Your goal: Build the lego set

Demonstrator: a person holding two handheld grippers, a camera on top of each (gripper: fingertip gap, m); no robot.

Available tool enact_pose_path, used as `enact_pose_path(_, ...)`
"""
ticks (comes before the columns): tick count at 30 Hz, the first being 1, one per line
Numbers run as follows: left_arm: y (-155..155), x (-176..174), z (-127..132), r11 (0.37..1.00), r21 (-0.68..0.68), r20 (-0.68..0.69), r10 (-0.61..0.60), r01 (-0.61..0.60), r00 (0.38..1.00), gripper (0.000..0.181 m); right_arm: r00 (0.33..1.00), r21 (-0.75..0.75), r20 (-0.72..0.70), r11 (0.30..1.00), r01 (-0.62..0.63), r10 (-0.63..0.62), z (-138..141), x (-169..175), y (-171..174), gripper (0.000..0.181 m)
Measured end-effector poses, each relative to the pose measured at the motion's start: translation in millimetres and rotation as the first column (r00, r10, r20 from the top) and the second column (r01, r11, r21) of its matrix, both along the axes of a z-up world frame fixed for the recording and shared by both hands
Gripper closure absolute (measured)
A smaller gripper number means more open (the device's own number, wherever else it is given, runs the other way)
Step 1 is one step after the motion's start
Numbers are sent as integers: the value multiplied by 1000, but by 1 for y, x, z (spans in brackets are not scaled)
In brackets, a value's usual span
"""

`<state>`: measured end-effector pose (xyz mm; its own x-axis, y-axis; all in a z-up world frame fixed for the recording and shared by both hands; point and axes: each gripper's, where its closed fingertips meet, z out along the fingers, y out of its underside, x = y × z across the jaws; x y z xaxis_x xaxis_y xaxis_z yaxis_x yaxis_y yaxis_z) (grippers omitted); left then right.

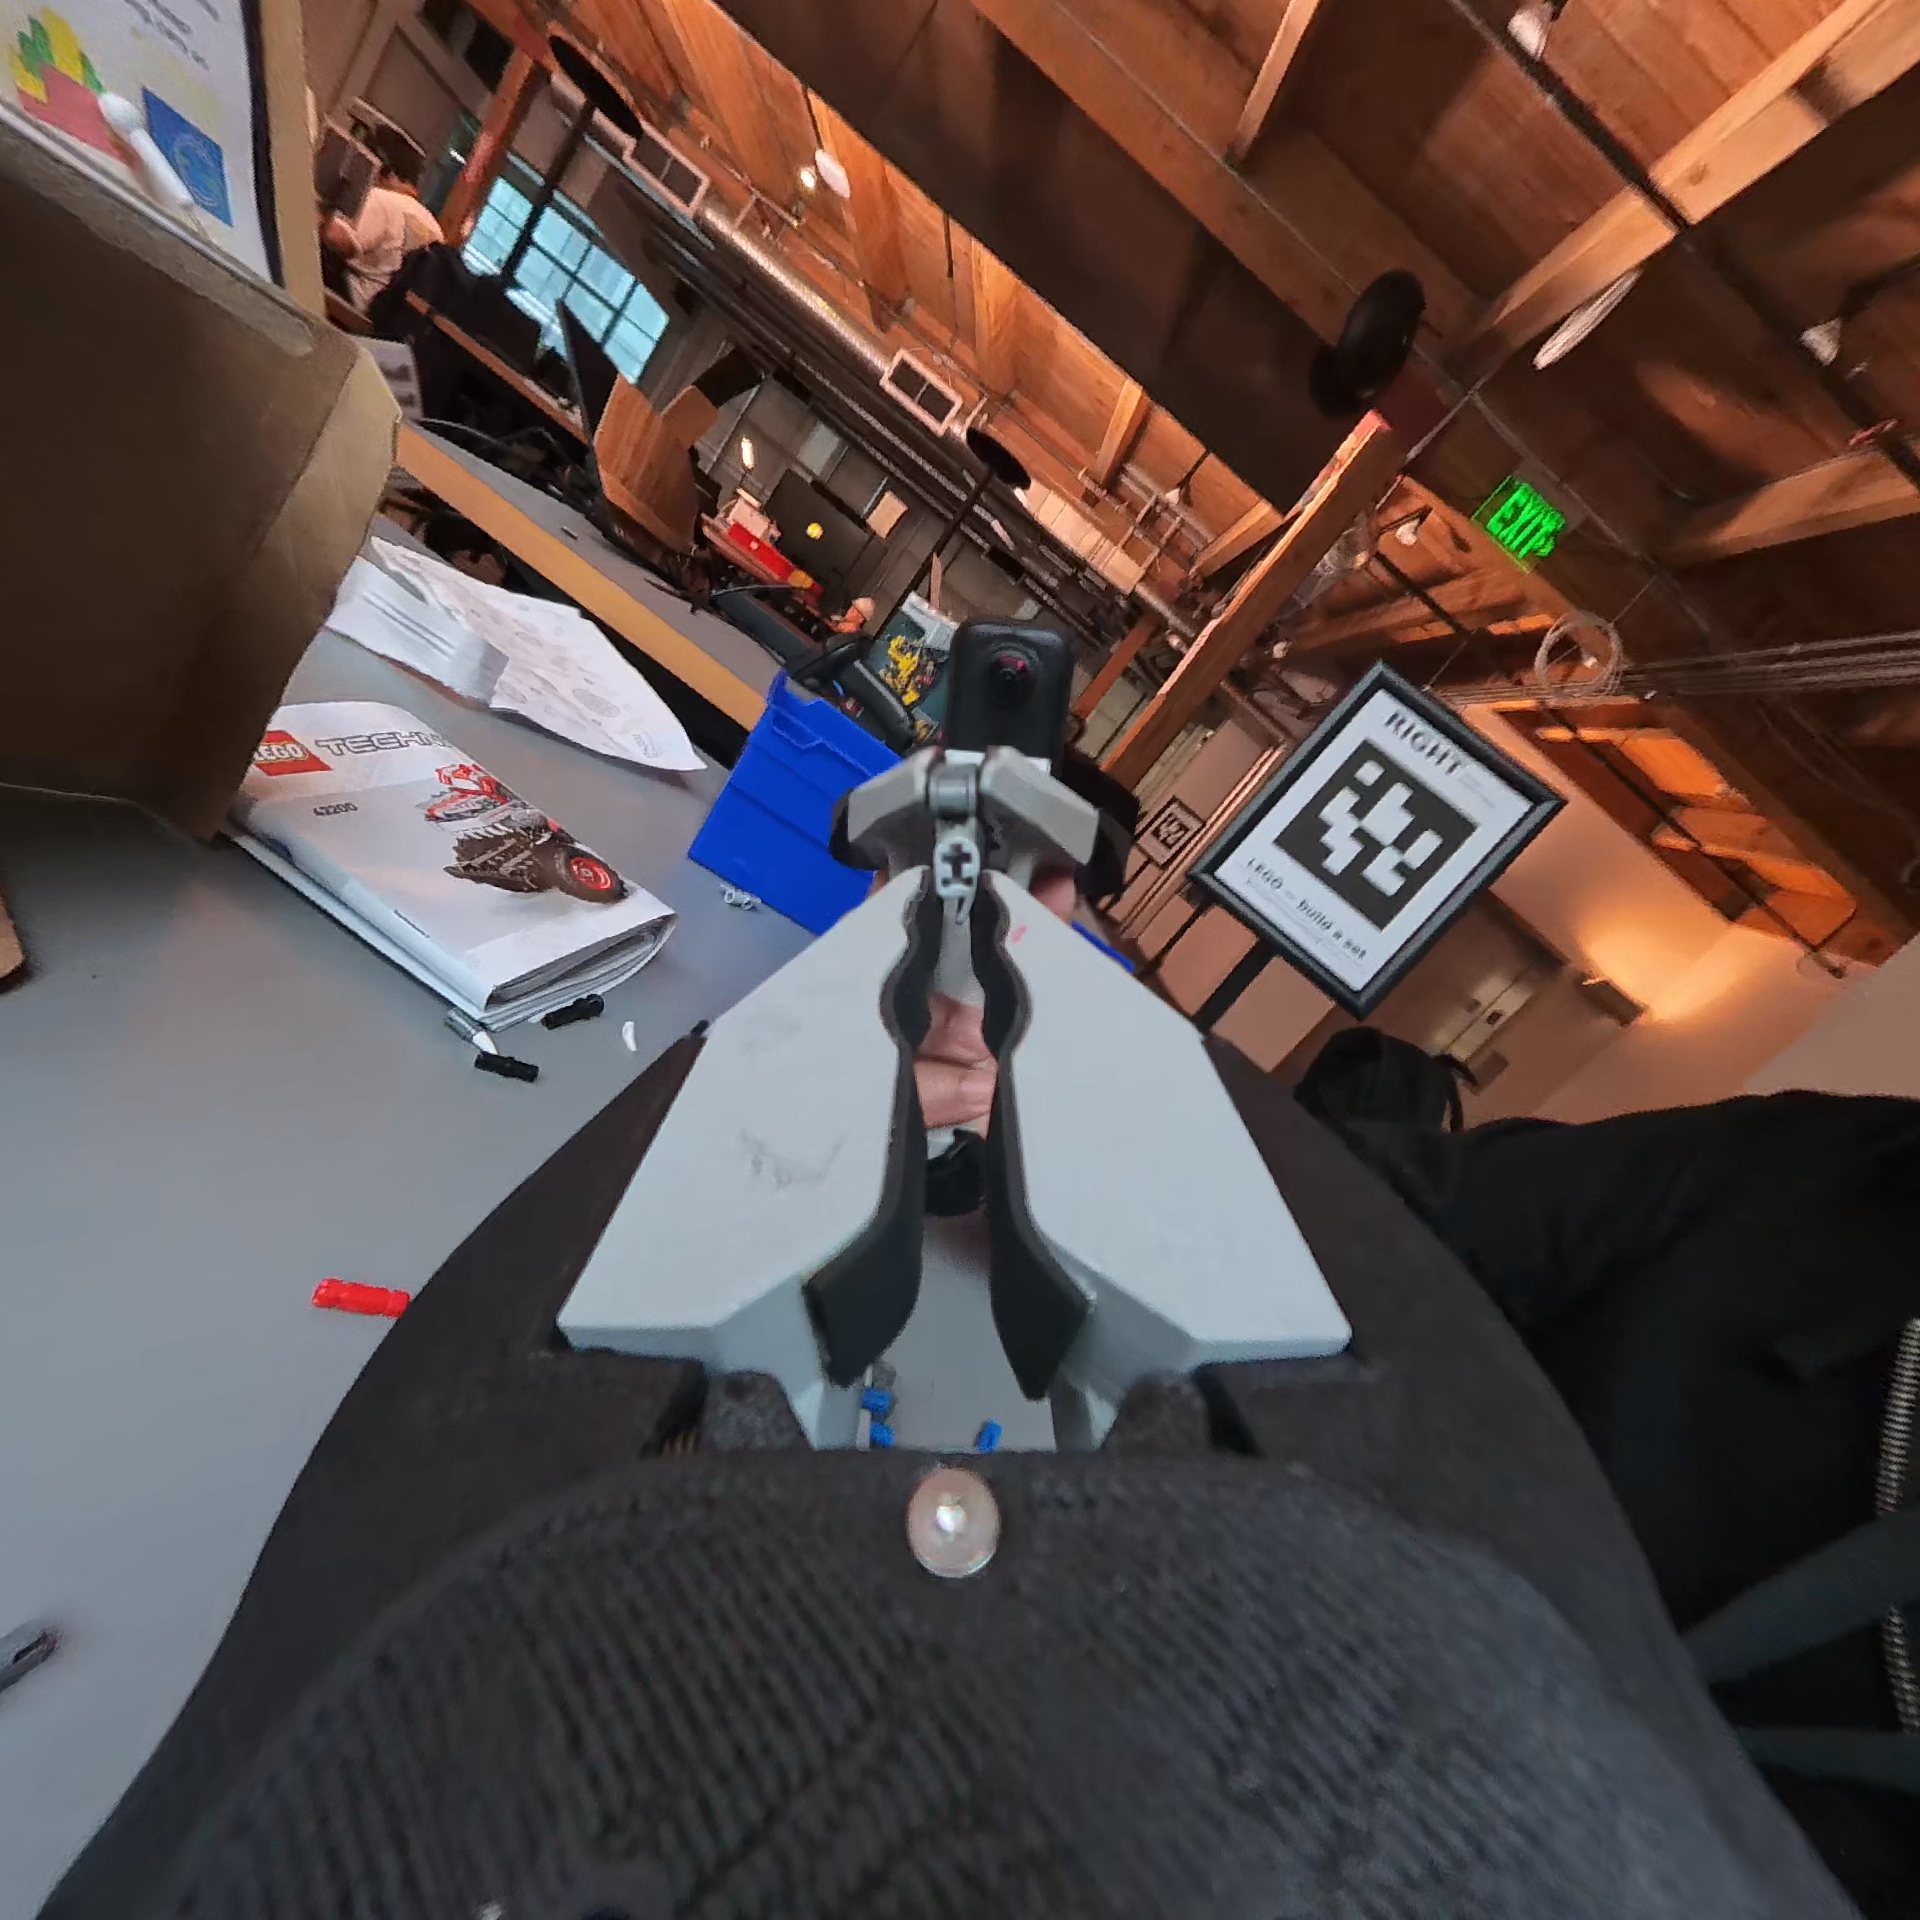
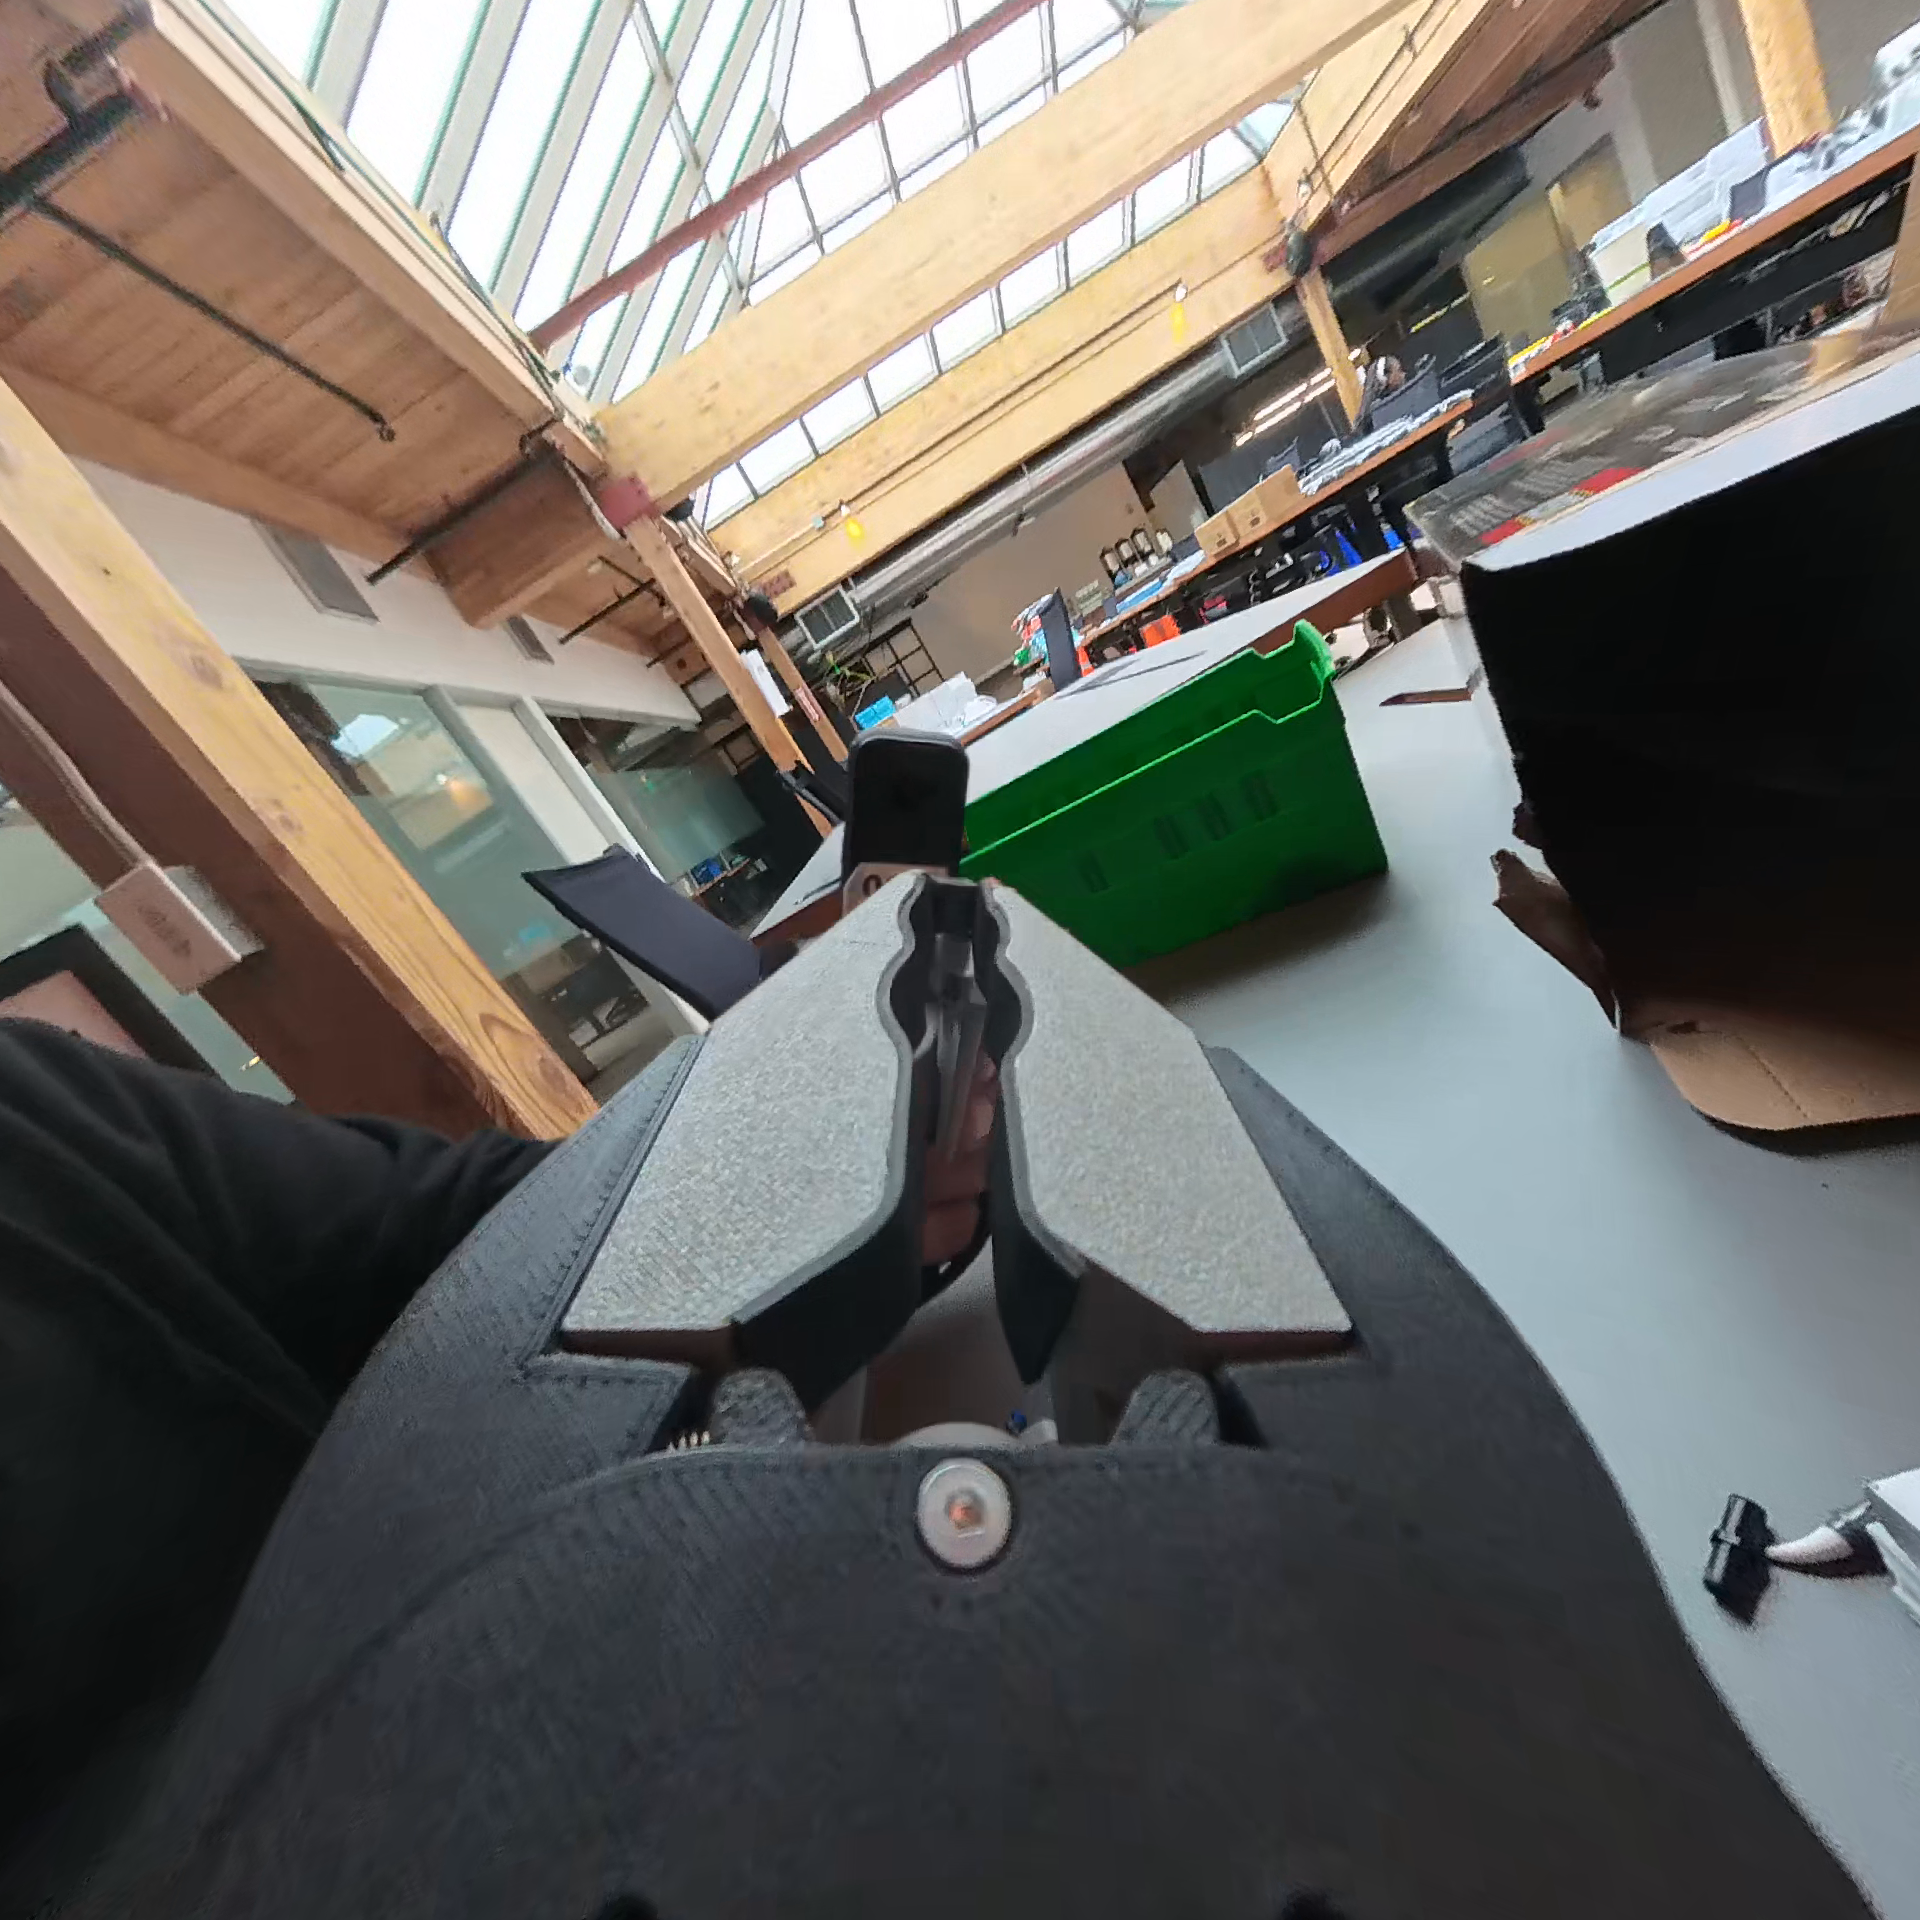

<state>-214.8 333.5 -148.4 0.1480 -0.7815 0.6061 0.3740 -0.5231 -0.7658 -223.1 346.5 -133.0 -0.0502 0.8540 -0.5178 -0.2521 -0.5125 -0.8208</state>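
Tools raised off grey desk [image 1: 156, 1143], tip to tip: left tool [image 1: 956, 894] closed on small grey pin-and-axle lego connector [image 1: 954, 847]; right tool [image 2: 951, 920] closed on thin grey lego piece [image 2: 951, 997].

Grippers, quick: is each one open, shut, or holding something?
Left gripper: shut on a grey lego piece.
Right gripper: shut on a slim dark lego part; which part cannot be told.

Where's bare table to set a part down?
Left view: open grey table between the booklet and red pin; black pins crowd the booklet's corner. Right view: clear strip between green bin and black box.
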Motion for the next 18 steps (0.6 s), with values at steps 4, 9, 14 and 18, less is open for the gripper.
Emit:
enact_pose_path(4,-2,4,-2,999,32,-55,10,-8,998,177,999,-9,-43,1000,-13,13,4,1,0,179)
enact_pose_path(9,-10,1,-3,995,97,-138,-8,22,990,178,978,129,109,973,-191,177,-1,0,-15,178)
enact_pose_path(14,-12,7,-12,987,157,-276,10,35,961,177,929,248,335,936,-250,159,-22,7,-20,171)
enact_pose_path(18,-3,1,-15,981,194,-319,90,-27,943,177,935,267,340,943,-198,100,-23,2,-14,157)
